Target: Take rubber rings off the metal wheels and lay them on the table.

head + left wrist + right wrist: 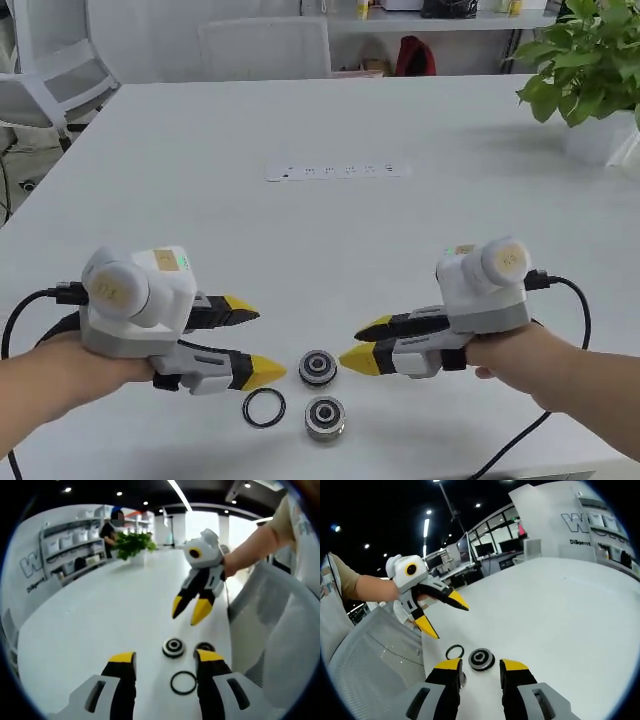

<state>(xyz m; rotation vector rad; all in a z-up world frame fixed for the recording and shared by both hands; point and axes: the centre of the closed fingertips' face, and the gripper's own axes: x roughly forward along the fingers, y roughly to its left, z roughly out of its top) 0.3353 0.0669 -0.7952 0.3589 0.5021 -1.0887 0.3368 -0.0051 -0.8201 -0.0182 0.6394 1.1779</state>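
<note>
Two small metal wheels lie on the white table. The farther wheel has a dark outer band, while the nearer wheel looks greyer. A loose black rubber ring lies flat just left of them. My left gripper hovers open to their left, holding nothing. My right gripper is open to their right, tips pointing at the farther wheel. In the left gripper view the ring and one wheel lie between my jaws. In the right gripper view a wheel sits just ahead of the tips, with the ring to its left.
A white power strip lies mid-table. A potted plant stands at the far right. Chairs stand beyond the far edge. The table's near edge is close below the wheels. Cables trail from both grippers.
</note>
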